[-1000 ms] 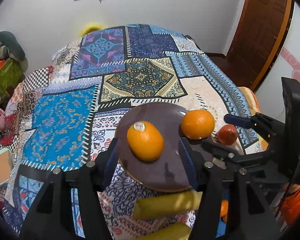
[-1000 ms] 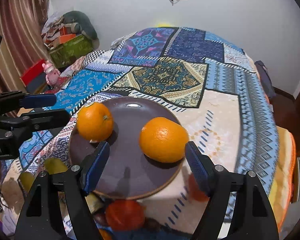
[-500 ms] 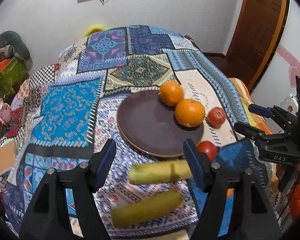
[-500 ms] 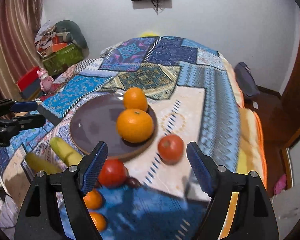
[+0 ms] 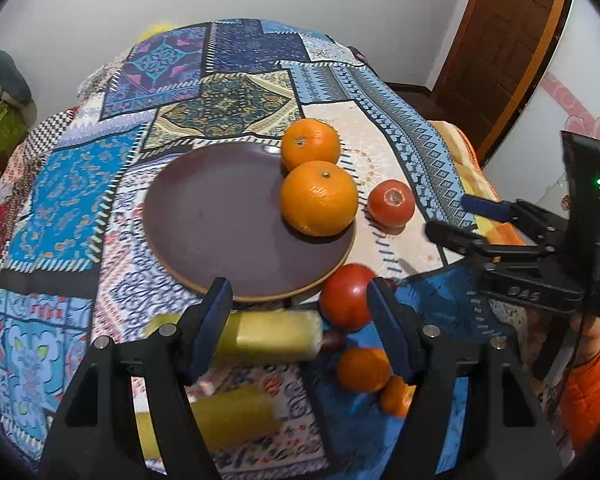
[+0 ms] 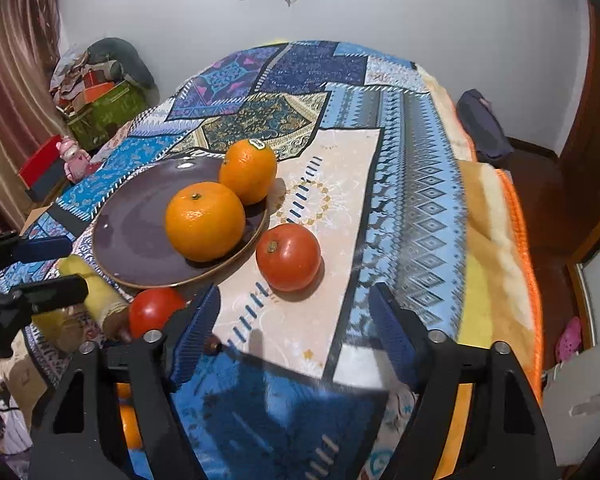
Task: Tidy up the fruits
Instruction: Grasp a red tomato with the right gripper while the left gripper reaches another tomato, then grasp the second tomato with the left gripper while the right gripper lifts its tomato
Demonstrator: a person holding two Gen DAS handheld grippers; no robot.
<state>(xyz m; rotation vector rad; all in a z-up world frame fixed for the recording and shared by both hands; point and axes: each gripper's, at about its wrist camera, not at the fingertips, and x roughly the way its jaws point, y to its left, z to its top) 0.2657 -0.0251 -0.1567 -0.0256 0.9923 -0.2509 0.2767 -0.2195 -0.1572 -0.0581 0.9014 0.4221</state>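
A dark brown plate (image 5: 220,216) (image 6: 132,232) holds two oranges side by side, the near orange (image 5: 319,199) (image 6: 204,221) and the far orange (image 5: 310,143) (image 6: 249,170). One tomato (image 5: 392,203) (image 6: 288,257) lies on the cloth right of the plate, a second tomato (image 5: 345,297) (image 6: 156,311) at its near rim. A yellow-green long fruit (image 5: 272,336) (image 6: 96,292) lies under my left gripper (image 5: 302,320) (image 6: 60,268), which is open and holds nothing. My right gripper (image 6: 294,332) (image 5: 460,220) is closing its jaws, empty, just short of the first tomato.
A second long yellow-green fruit (image 5: 228,416) and two small oranges (image 5: 362,368) lie near the table's front edge. A patchwork cloth (image 5: 80,200) covers the round table. A hand in an orange sleeve (image 5: 592,368) holds the right gripper. A wooden door (image 5: 500,48) stands at the right.
Each gripper had an orange between its fingers over the plate. Both have pulled back empty toward the near fruits, and the oranges now rest together at the plate's right side.
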